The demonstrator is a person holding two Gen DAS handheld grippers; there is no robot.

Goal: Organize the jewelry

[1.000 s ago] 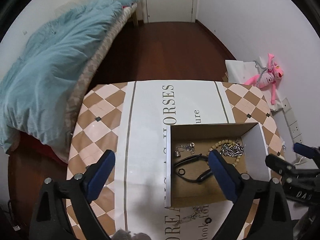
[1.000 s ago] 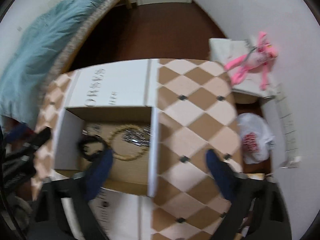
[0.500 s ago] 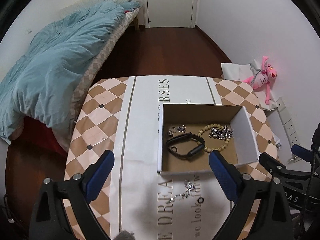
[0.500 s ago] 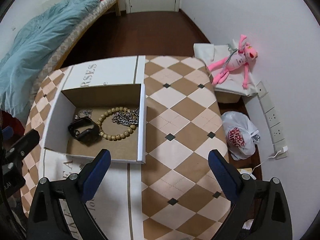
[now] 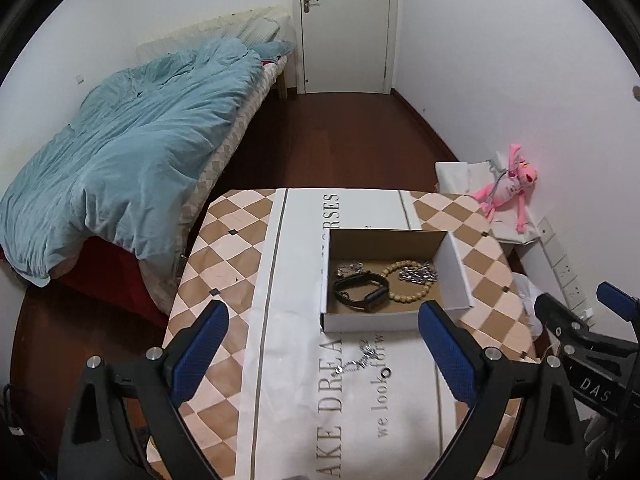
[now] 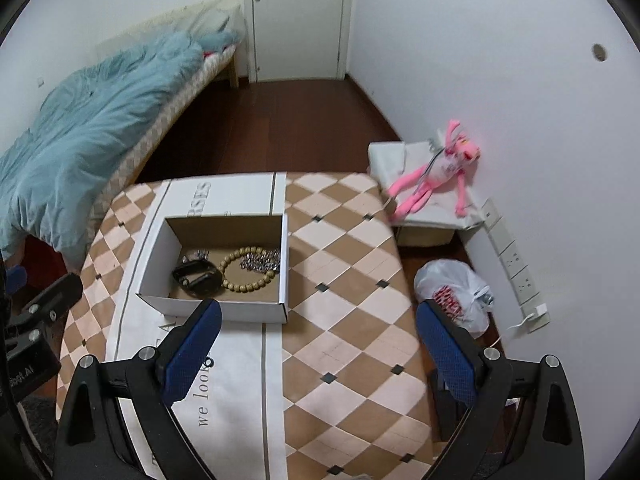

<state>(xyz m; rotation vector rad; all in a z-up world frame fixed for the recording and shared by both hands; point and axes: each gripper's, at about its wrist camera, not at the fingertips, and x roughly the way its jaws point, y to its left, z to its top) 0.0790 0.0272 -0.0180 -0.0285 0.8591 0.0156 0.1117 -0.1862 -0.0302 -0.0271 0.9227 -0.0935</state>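
Observation:
A white cardboard box (image 5: 454,276) (image 6: 154,252) sits on the chequered table (image 5: 224,248) (image 6: 352,280). Inside lie a black watch (image 5: 362,291) (image 6: 197,278), a wooden bead bracelet (image 5: 410,296) (image 6: 248,270), a silver chain (image 5: 418,273) (image 6: 262,261) and small silver pieces (image 5: 349,269) (image 6: 196,257). On the white printed runner in front of the box lie a thin silver necklace (image 5: 356,361) and a small black ring (image 5: 386,372). My left gripper (image 5: 322,346) is open and held back from the box, above the necklace. My right gripper (image 6: 318,344) is open over the table's right part, holding nothing.
A bed with a blue duvet (image 5: 128,152) stands at the left. A pink plush toy (image 6: 436,178) lies on a white box by the right wall, with a white plastic bag (image 6: 454,294) and wall sockets (image 6: 516,264) nearby. A door (image 5: 346,24) is at the back.
Both grippers have drawn back and up from the box, so the whole table and room now show. The watch now lies in the box; nothing is held.

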